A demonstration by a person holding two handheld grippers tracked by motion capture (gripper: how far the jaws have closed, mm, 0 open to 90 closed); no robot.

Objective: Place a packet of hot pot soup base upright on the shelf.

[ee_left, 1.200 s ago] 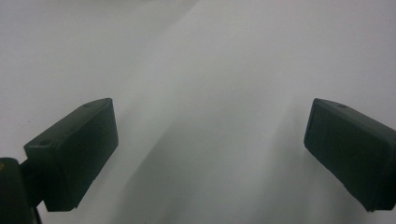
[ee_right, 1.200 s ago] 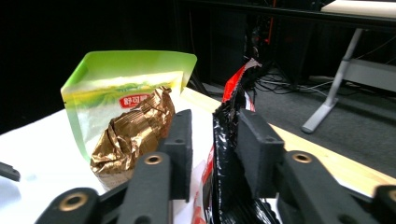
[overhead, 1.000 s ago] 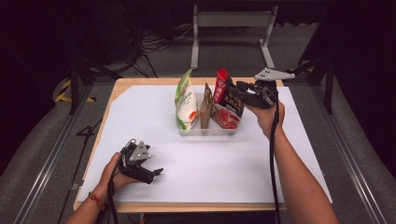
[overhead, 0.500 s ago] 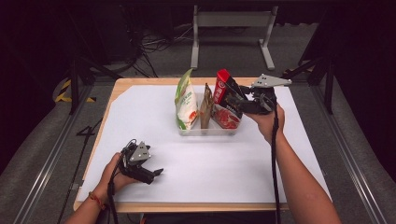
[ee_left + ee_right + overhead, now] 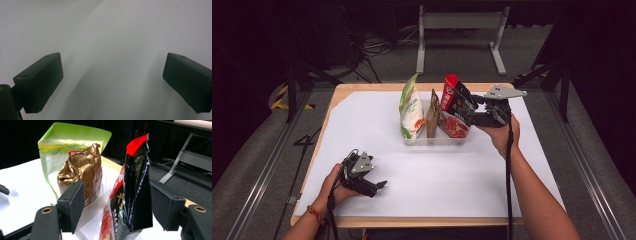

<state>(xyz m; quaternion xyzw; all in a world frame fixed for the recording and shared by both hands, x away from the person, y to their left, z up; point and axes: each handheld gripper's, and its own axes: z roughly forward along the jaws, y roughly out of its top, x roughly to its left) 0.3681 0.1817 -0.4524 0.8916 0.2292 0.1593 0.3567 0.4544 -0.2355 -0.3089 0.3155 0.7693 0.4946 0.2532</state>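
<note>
We see a wooden table (image 5: 339,95) covered by 1 white sheet (image 5: 362,125). On the sheet, just ahead of the right gripper (image 5: 469,114), rests 1 clear tray (image 5: 432,141), well beyond the left gripper (image 5: 379,185).

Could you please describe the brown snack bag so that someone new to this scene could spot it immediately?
On the white table, find the clear tray near the far edge, which holds three upright bags. The brown bag is the middle one, between the green-and-white pouch and the red-and-black bag. It is the shortest, crinkled and metallic bronze.
</note>
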